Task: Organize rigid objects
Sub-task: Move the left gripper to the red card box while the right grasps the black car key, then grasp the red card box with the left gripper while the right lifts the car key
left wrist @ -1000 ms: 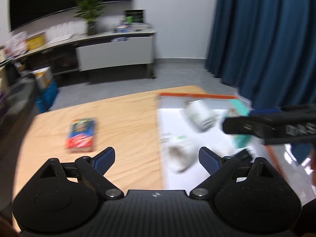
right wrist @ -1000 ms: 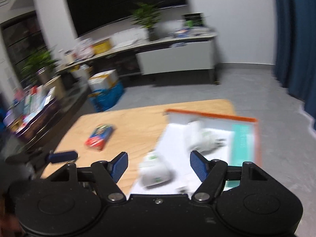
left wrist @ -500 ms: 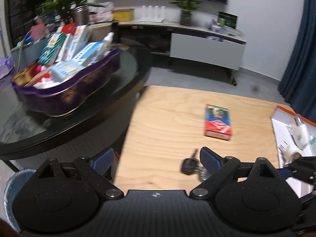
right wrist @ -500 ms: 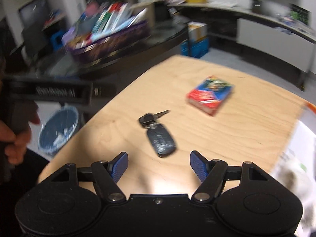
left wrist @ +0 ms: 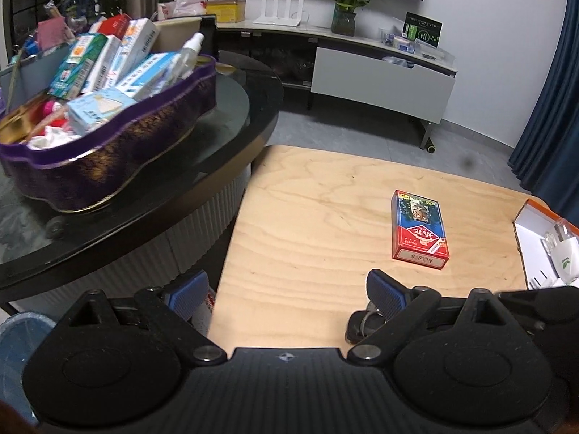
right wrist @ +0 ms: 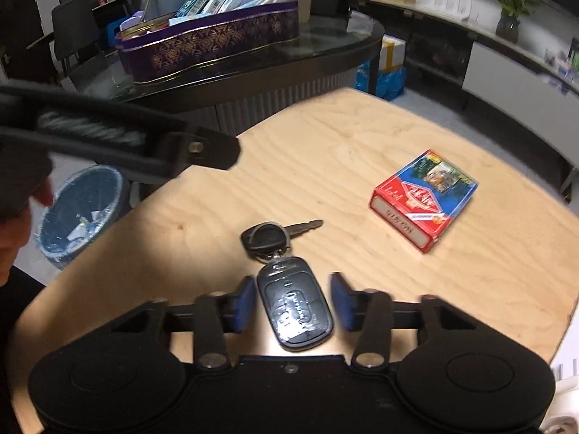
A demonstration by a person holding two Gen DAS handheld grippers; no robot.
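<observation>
Car key fob [right wrist: 295, 307] lies flat on the pale wooden surface [right wrist: 362, 137], near its front edge, with a black-headed key [right wrist: 277, 235] attached by a ring at its far end, blade pointing right. Right gripper [right wrist: 294, 302] straddles the fob: blue pads either side of it, jaws have just been closing, the left pad at or just touching the fob's edge, a sliver of surface visible between the right pad and the fob, so not yet clamped. In the left wrist view only a dark end of the key set [left wrist: 362, 322] shows, just beside the left gripper's right finger. Left gripper [left wrist: 286, 289] hangs over the surface's near-left corner, jaws wide apart, nothing between them. Red and blue card box [right wrist: 423, 199] lies flat on the surface, beyond and right of the keys, well apart from them. Orange-rimmed white tray [left wrist: 521, 217] at the surface's right edge, holding white plug adapters [left wrist: 562, 256]. Left of the surface stands a dark glass-topped round table [left wrist: 217, 152] bearing a purple patterned tin [left wrist: 108, 166] crammed with cartons. Blue-lined waste bin [right wrist: 79, 213] on the floor below the surface's left edge. Part of a hand [right wrist: 21, 217] at the left margin of the right wrist view.
</observation>
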